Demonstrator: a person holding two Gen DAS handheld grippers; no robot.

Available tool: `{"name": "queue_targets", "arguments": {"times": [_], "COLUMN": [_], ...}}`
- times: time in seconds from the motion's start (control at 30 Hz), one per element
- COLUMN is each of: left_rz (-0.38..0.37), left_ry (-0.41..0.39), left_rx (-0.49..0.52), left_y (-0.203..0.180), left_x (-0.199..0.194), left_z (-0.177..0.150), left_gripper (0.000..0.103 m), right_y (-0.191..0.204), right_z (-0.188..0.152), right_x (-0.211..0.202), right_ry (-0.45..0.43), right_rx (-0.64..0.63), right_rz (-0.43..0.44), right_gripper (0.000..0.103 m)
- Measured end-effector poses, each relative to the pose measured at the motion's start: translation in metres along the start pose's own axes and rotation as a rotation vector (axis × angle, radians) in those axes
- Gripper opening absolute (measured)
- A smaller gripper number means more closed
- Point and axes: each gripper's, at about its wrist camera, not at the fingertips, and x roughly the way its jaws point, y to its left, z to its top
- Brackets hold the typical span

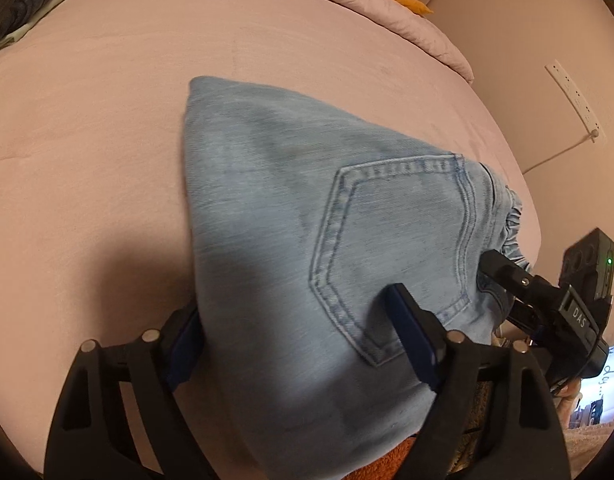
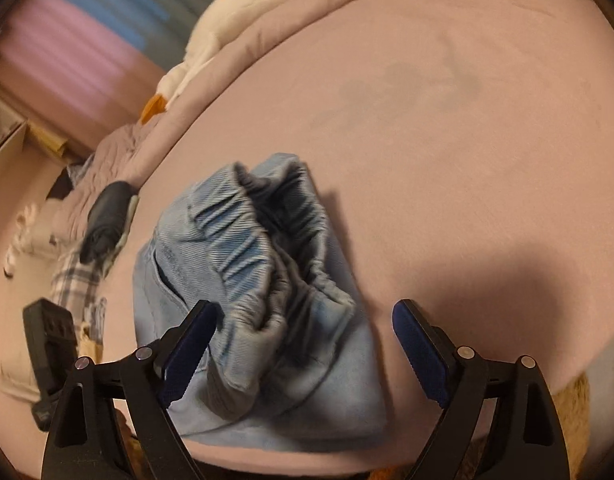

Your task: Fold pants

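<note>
folded light-blue jeans (image 1: 307, 216) sit near the front edge of the pink bed (image 1: 99, 152), back pocket (image 1: 395, 248) up, gathered waistband (image 2: 275, 240) on the side by the right claw (image 2: 303, 348). left claw (image 1: 295, 332) is spread wide astride the near denim edge, pinching nothing. right claw is spread too, the bundle's corner between its fingers but ungripped, with bare sheet open beyond up to the rumpled quilt (image 1: 407, 20).

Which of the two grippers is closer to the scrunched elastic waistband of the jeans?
Right. The right gripper sits open right over the waistband; the left gripper straddles the jeans by the back pocket.
</note>
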Motion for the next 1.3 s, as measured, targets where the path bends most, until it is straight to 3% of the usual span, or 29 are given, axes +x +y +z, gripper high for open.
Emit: {"name": "queue_targets", "arguments": {"times": [0.17,0.33,0.53,0.63,0.97,1.3], "left_rz": [0.019,0.044,-0.003,-0.028,0.053,0.127], "left_ry": [-0.008,-0.018,-0.064,-0.08,-0.208,-0.292], "left_rx": [0.002,-0.065,-0.055,-0.077,-0.036,-0.021], "left_y": [-0.004,-0.002,-0.002,0.004,0.004,0.023], "left_x": [0.004,-0.002,-0.031,-0.048,-0.1,-0.12], "left_z": [0.002,0.004,-0.006,-0.009,-0.01,0.02], "left_gripper": [0.07,0.043,0.028,0.027,0.028,0.028], "right_y": [0.015,0.033,0.051,0.06,0.104,0.146], "right_z": [-0.001,-0.009,-0.016,-0.017,-0.017,0.001], "right_x": [0.012,0.015,-0.005,-0.012,-0.016,-0.006], "right_ry": [-0.021,-0.075,-0.126,-0.124,-0.146,-0.169], "right_rx": [-0.059,-0.084,-0.124,-0.144,-0.217,-0.305], "right_rz": [-0.028,-0.108,-0.133,-0.117,-0.042,-0.055], "right_gripper": [0.086,0.064,0.05,0.049,0.048,0.048]}}
